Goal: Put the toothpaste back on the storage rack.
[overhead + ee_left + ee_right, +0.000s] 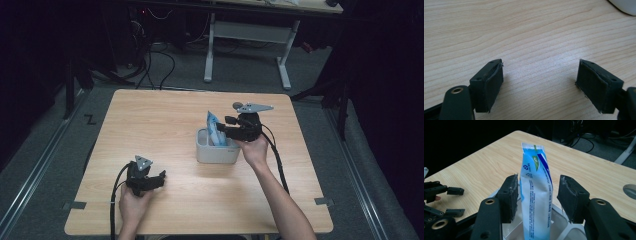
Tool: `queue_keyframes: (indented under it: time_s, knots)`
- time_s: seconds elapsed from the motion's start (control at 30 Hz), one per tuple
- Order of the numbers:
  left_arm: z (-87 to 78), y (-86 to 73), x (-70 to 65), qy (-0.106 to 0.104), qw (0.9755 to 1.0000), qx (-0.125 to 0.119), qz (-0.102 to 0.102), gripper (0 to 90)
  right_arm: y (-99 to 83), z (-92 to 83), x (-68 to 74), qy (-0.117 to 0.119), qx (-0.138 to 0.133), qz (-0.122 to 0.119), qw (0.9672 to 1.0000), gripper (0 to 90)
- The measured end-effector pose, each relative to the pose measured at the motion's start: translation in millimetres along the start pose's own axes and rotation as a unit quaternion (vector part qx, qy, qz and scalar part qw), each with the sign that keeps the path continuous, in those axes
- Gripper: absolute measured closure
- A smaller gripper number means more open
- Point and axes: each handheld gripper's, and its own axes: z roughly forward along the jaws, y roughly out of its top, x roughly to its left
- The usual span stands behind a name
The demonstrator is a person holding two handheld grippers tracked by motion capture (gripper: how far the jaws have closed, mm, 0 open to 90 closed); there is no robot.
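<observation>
A blue and white tube-shaped pouch (536,195) stands upright in a white bin (215,156) near the middle of the wooden table (165,120). My right gripper (537,180) is open, with one jaw on each side of the pouch. The left pad (510,195) is almost against it and the right pad (571,197) stands a little clear. From above, the right gripper (226,125) hovers at the bin's far right and the pouch (214,127) pokes out of the bin. My left gripper (161,179) rests low over bare wood at the front left, open and holding nothing (540,67).
The bin's rounded corner (624,5) shows at the top right of the left gripper view. Beyond the table stands a desk with white legs (247,35), with cables (160,65) on the grey floor. Dark curtains close off both sides.
</observation>
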Motion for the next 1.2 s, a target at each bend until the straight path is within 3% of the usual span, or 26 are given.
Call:
queue_keyframes:
  time_s: [0.43,0.63,1.03,1.2]
  knots:
    - [0.1,0.1,-0.1,0.001,1.0000,0.000,0.000,21.8,2.4,-20.8,-8.2,-0.020,-0.015,-0.003,0.9997,52.0]
    - [0.2,0.2,0.0,0.000,1.0000,0.000,0.000,21.8,2.2,-32.2,-12.4,-0.019,-0.024,0.011,0.9995,52.5]
    - [0.2,0.1,0.0,0.000,1.0000,0.000,0.000,21.8,-0.6,-44.0,-17.3,-0.019,-0.022,0.018,0.9994,54.7]
    - [0.2,0.1,0.0,0.000,1.0000,0.000,-0.001,21.8,-2.1,-49.5,-18.2,-0.031,-0.020,0.020,0.9991,55.0]
